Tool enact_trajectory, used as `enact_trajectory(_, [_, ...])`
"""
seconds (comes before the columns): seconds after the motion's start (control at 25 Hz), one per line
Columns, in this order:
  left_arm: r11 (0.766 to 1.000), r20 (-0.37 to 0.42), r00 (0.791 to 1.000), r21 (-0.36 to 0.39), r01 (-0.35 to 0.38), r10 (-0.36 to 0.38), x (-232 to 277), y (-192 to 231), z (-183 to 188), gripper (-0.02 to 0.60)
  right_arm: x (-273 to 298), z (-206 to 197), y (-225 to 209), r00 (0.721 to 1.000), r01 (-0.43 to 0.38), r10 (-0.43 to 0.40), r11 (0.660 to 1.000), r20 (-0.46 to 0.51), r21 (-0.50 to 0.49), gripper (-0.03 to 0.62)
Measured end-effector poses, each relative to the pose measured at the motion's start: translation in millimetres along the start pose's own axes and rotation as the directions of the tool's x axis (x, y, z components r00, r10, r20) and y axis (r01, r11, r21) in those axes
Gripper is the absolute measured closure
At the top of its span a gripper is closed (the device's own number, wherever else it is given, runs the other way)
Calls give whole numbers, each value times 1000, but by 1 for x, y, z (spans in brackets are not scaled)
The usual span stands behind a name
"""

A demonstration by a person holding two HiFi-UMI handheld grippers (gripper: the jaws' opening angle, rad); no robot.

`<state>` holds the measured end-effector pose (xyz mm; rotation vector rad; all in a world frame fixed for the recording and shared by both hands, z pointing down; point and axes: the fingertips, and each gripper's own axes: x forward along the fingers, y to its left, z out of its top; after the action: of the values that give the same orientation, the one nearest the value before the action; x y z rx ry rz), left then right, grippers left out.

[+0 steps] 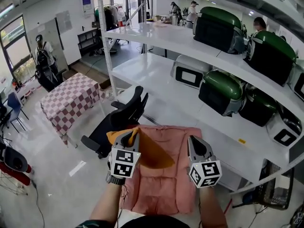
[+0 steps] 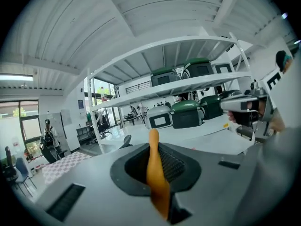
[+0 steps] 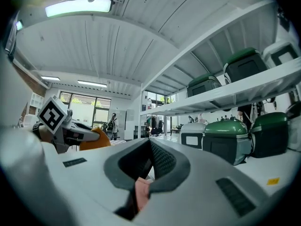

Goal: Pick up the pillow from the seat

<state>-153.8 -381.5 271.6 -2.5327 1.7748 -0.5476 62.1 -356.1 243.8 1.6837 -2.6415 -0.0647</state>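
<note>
Left gripper (image 1: 130, 137) and right gripper (image 1: 195, 145), jaws nearly closed, each pinch an edge of the pink quilted fabric pillow (image 1: 164, 179). It looks lifted off the black office chair (image 1: 118, 120). Next, carry it clear, held level.

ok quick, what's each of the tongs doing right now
left tongs: shut on the pillow, at its orange corner
right tongs: shut on the pillow, at its pink edge

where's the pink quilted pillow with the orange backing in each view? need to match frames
Head view: pink quilted pillow lower centre, held between the left gripper and right gripper, orange corner folded over.
Left gripper view: only its orange edge, pinched in the jaws, bottom centre.
Right gripper view: pink edge in the jaws, bottom centre; orange corner mid-left.
Shared landmark: green-lidded boxes on the white shelves.
</note>
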Motion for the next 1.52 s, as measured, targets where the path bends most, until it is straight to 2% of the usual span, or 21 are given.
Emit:
enact_trajectory(0.28, [997, 56, 998, -73, 4, 1, -21, 12, 22, 548, -3, 25, 7, 1000, -3, 3, 1000, 29, -27, 591])
enact_trajectory(0.56, [984, 102, 995, -179, 13, 6, -40, 35, 34, 546, 0, 51, 4, 998, 9, -6, 999, 57, -45, 591])
enact_trajectory(0.76, [983, 123, 992, -186, 6, 18, -48, 41, 42, 546, 0, 57, 6, 998, 7, -4, 999, 64, -44, 591])
enact_trajectory(1.52, [984, 116, 993, -176, 12, 9, -52, 44, 37, 546, 2, 54, 23, 999, -7, 9, 999, 48, -49, 591])
